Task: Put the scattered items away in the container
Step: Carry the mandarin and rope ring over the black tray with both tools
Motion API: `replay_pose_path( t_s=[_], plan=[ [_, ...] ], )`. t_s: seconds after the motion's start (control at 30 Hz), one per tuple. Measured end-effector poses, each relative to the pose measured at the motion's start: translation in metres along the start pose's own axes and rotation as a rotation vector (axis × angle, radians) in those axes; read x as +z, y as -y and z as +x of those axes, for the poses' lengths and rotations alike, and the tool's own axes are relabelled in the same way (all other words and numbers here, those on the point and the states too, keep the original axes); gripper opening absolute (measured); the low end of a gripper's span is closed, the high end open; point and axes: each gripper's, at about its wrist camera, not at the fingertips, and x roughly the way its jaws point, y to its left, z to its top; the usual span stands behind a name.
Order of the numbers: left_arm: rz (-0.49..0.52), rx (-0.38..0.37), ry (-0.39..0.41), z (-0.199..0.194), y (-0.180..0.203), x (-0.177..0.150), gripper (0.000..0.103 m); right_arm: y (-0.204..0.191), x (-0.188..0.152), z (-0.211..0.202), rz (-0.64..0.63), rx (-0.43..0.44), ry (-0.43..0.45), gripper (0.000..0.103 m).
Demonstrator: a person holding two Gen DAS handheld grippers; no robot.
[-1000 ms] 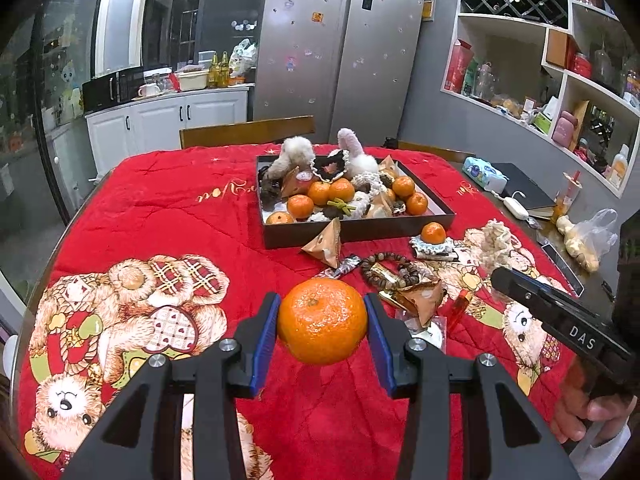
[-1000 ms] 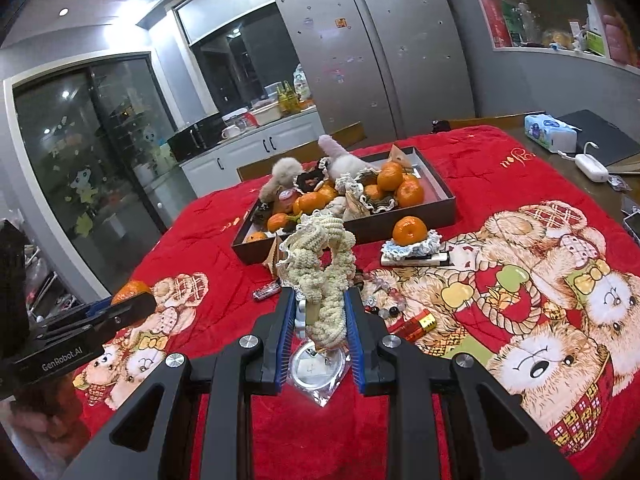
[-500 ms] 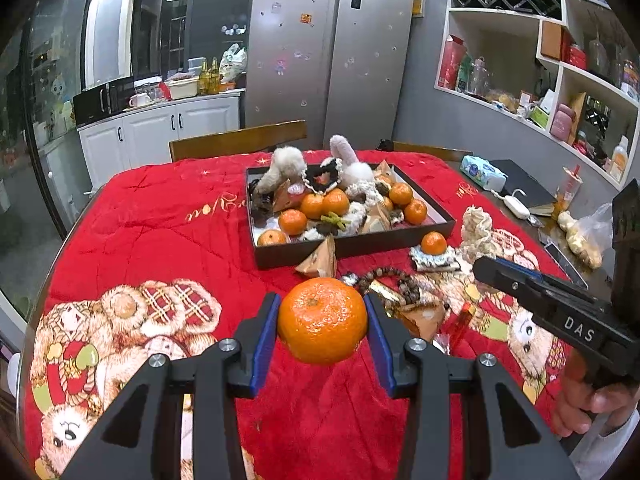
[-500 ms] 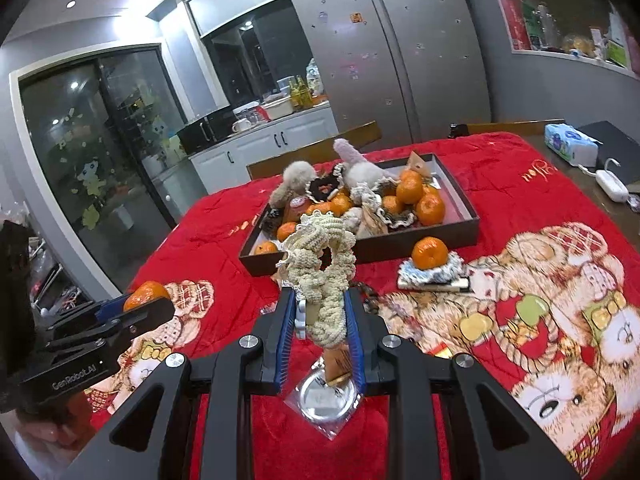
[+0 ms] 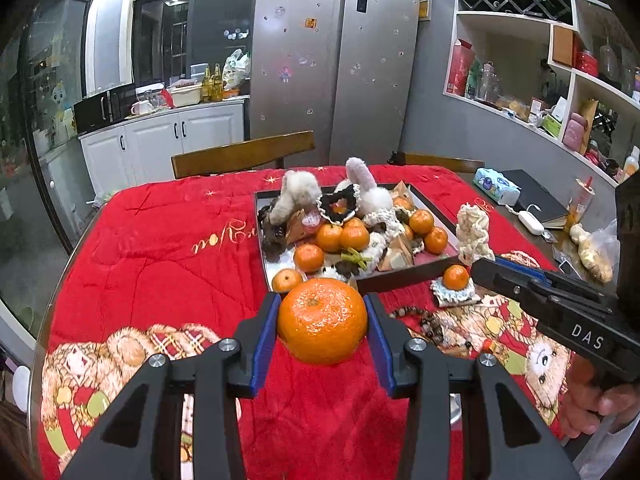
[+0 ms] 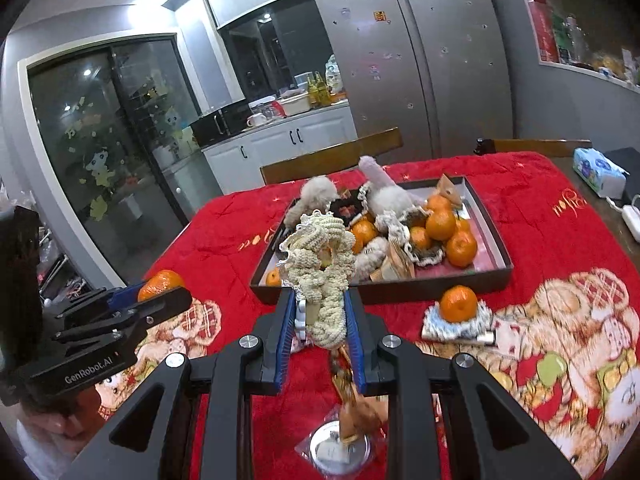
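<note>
My left gripper (image 5: 322, 320) is shut on an orange tangerine (image 5: 322, 320) and holds it above the red cloth, just short of the dark tray's (image 5: 404, 279) near edge. My right gripper (image 6: 318, 312) is shut on a cream knitted scrunchie (image 6: 322, 264), held above the cloth in front of the tray (image 6: 440, 288). The tray holds several tangerines, fluffy scrunchies and wrapped snacks. A loose tangerine (image 6: 459, 303) sits on a lace scrunchie by the tray's near right corner. The right gripper shows in the left wrist view (image 5: 480, 266), the left one in the right wrist view (image 6: 168, 294).
A bead bracelet (image 5: 424, 322) and wrappers lie on the red bear-print cloth right of my left gripper. A round clear packet (image 6: 336, 444) lies under my right gripper. A tissue pack (image 5: 496, 186), charger and bags sit at the table's right edge. Wooden chairs stand behind the table.
Both grippers have risen and moved forward toward the tray, each still holding its item. The tray looks closer in both views.
</note>
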Motion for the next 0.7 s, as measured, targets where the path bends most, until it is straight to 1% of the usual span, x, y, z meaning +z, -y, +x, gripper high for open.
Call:
replay_pose_path(
  t_s=[0.27, 0.4, 0.57, 0.7],
  plan=[
    [0.005, 0.008, -0.004, 0.028, -0.005, 0.029, 0.044, 0.007, 0.032, 0.02, 0.011, 0.013, -0.001, 0.024],
    [-0.009, -0.013, -0.02, 0.043, -0.011, 0.044, 0.044, 0.01, 0.043, 0.034, 0.006, 0.006, -0.015, 0.024],
    [0.005, -0.005, -0.039, 0.063, -0.012, 0.057, 0.044, 0.014, 0.054, 0.057, 0.004, 0.017, -0.042, 0.024],
    [0.005, -0.021, -0.063, 0.081, -0.014, 0.065, 0.044, 0.014, 0.059, 0.075, -0.007, 0.014, -0.064, 0.024]
  ],
)
